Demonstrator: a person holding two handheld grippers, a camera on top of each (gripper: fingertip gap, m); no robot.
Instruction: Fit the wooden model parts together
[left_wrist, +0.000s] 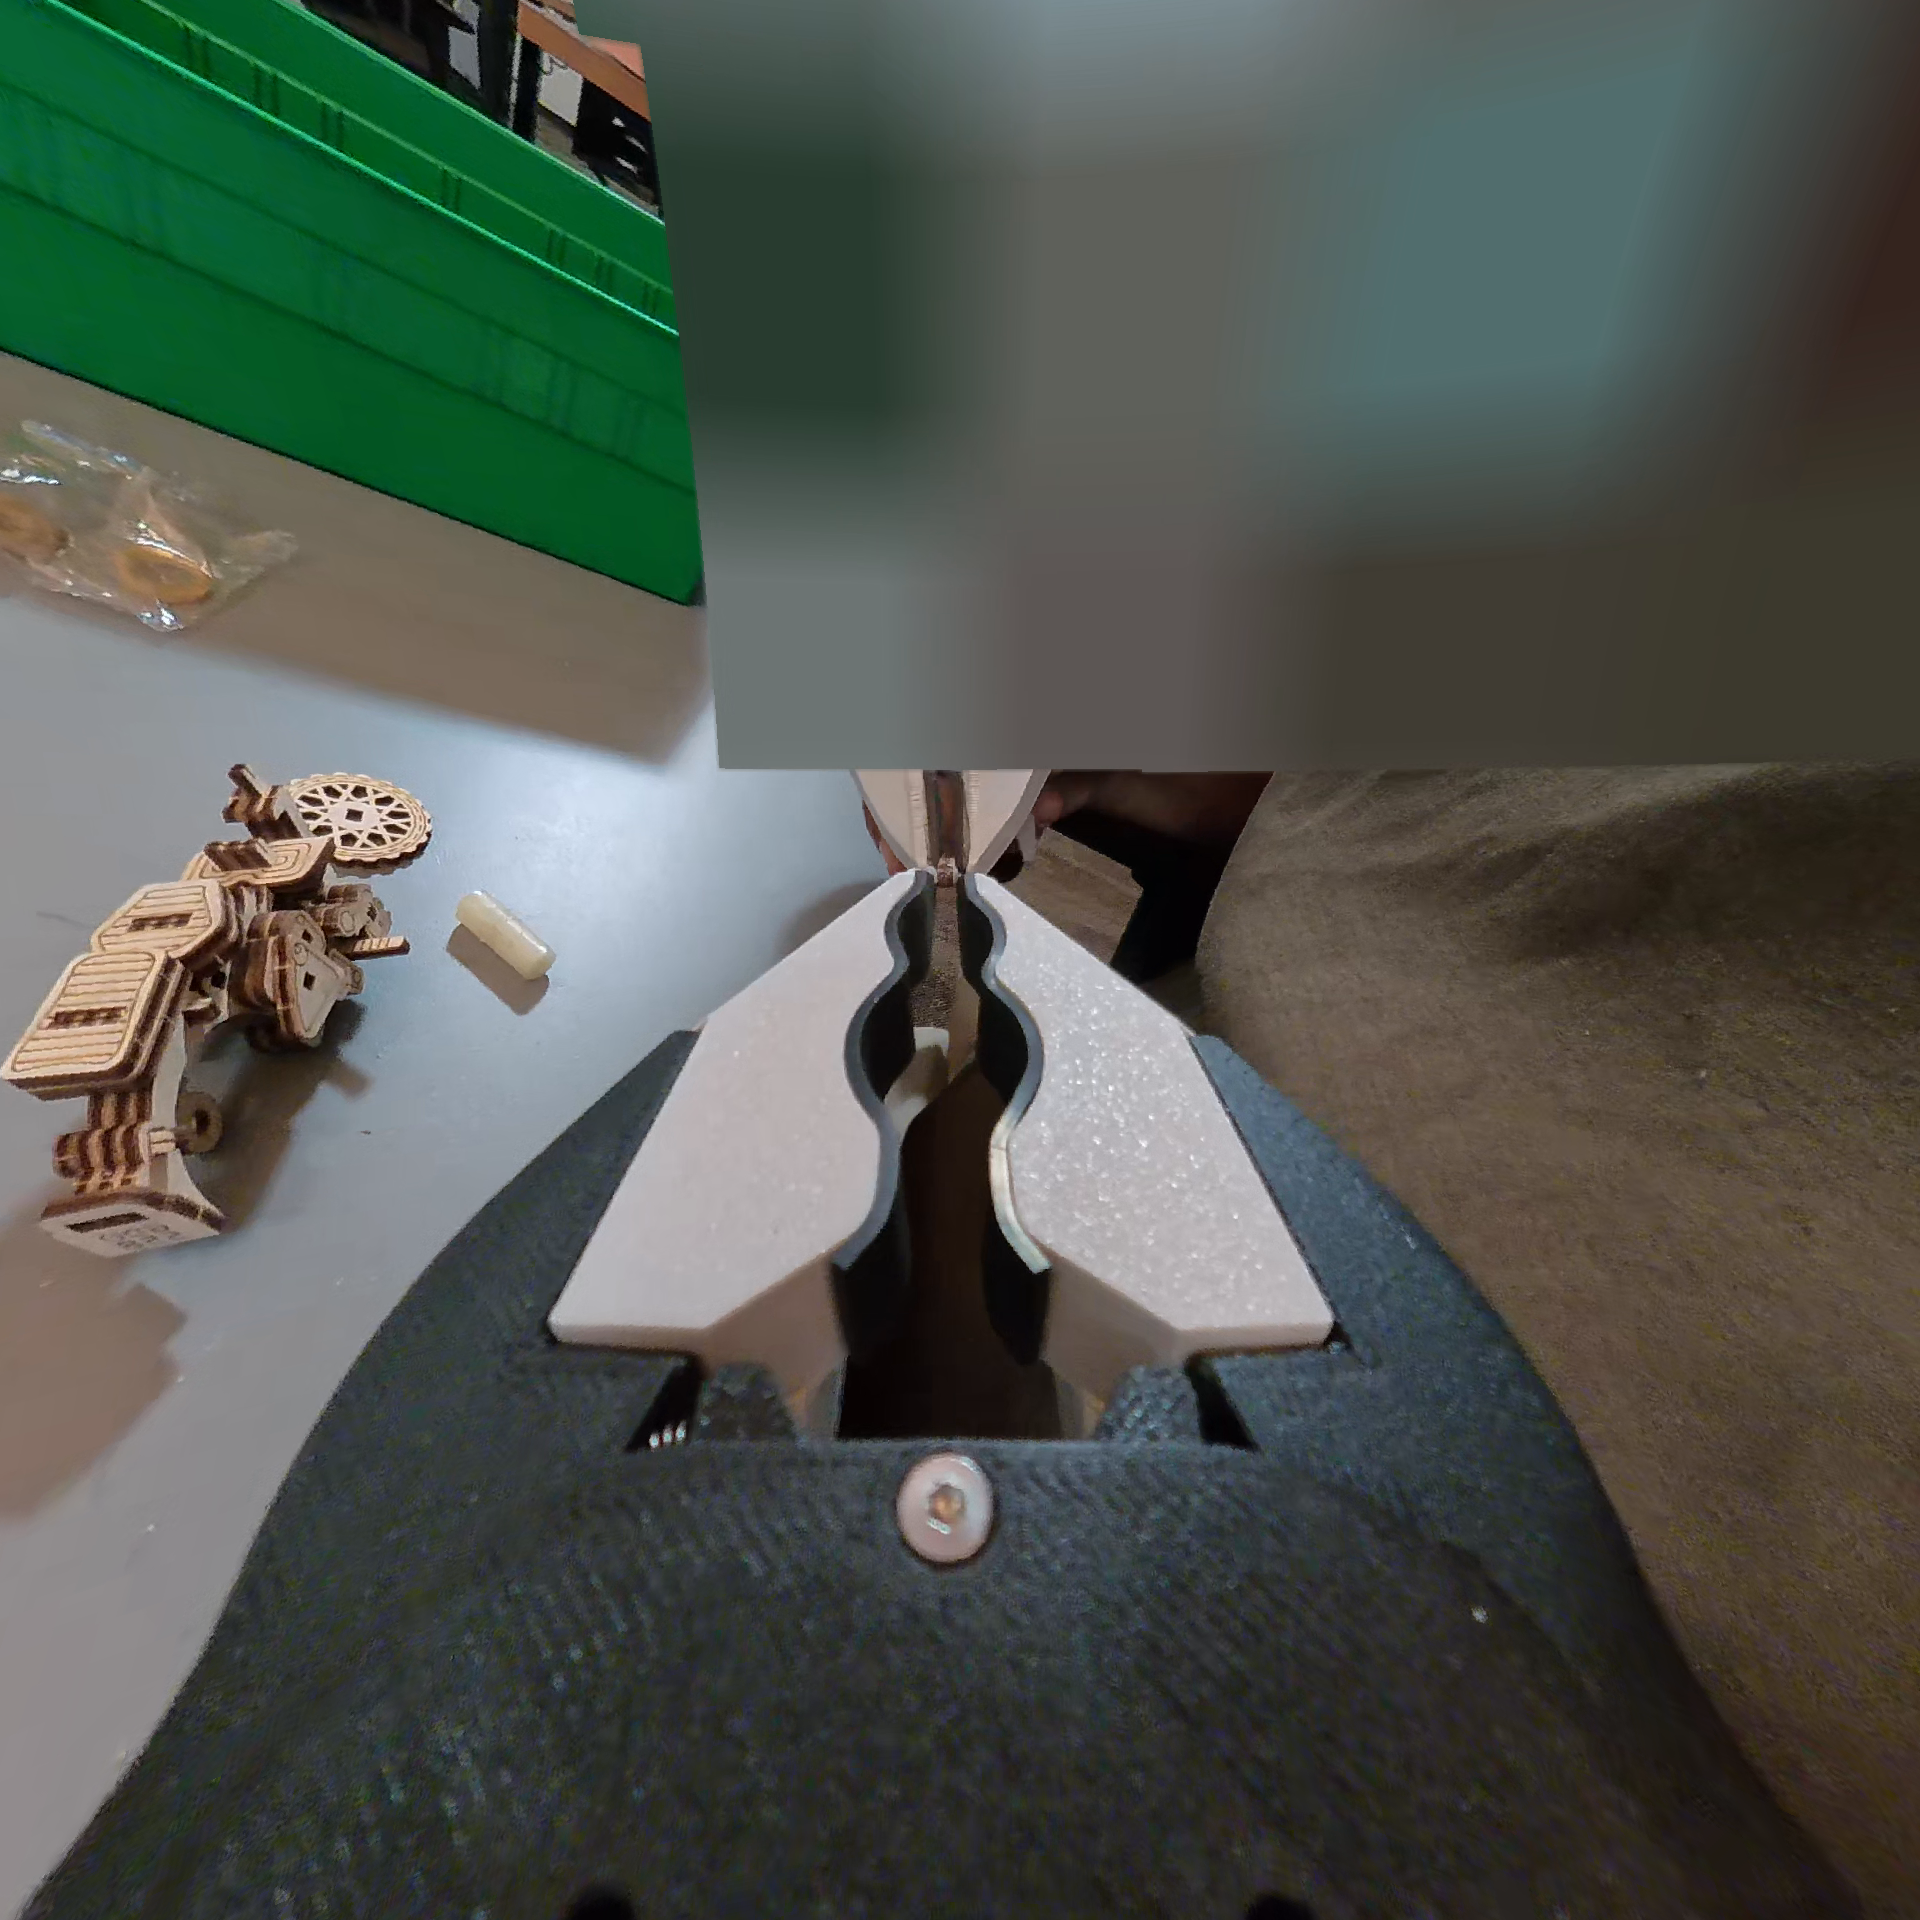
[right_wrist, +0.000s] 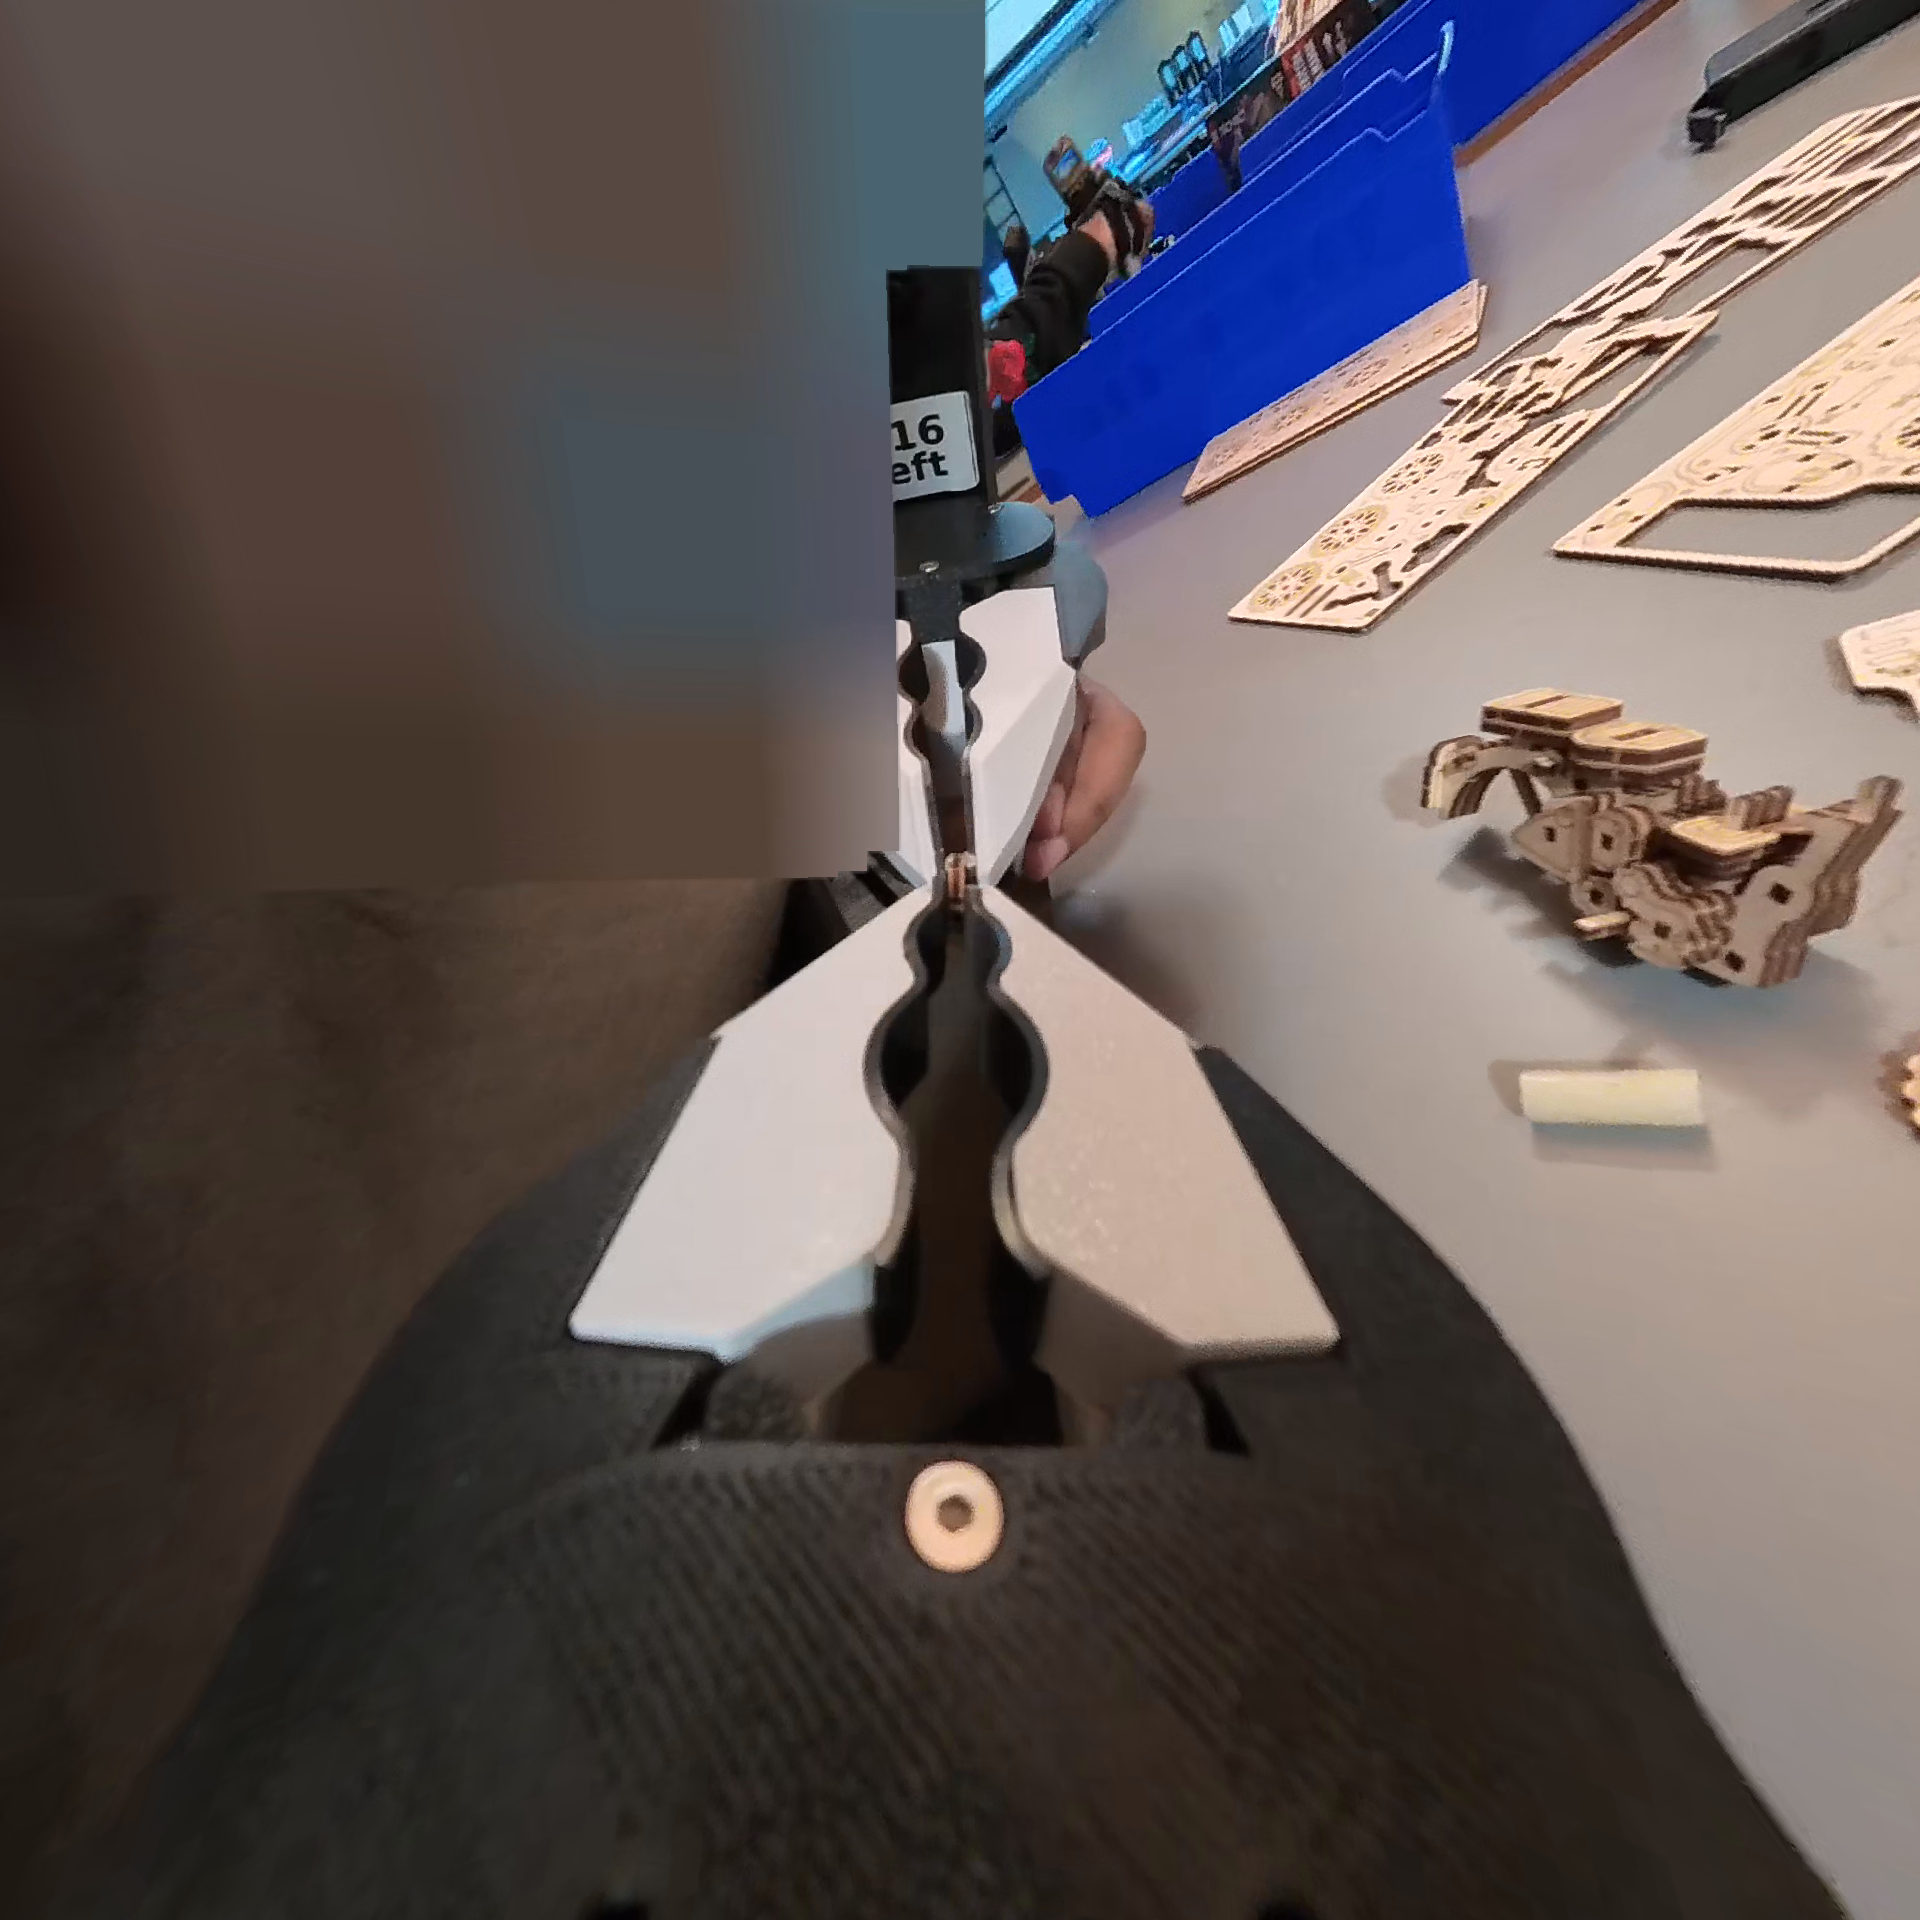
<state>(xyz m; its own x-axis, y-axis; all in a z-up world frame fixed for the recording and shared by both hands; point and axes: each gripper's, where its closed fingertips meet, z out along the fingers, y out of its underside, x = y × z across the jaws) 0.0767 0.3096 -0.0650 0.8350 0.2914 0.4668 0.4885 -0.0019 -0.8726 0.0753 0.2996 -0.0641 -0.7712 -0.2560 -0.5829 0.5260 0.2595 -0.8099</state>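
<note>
While tip to tip, left tool (left_wrist: 945, 878) and right tool (right_wrist: 958, 902) both clamped on one small wooden piece (right_wrist: 957, 871).

A green bin (left_wrist: 343, 312) stands at the back of the grey surface (left_wrist: 582, 748). A small clear bag (left_wrist: 135, 540) lies near it. A blue bin (right_wrist: 1268, 343) stands far off. A small white tube (right_wrist: 1608, 1096) lies flat.

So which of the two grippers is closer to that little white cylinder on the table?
Hard to call: the left gripper and right gripper meet tip to tip on a tiny wooden piece, both beside the white cylinder, neither touching it.
</note>
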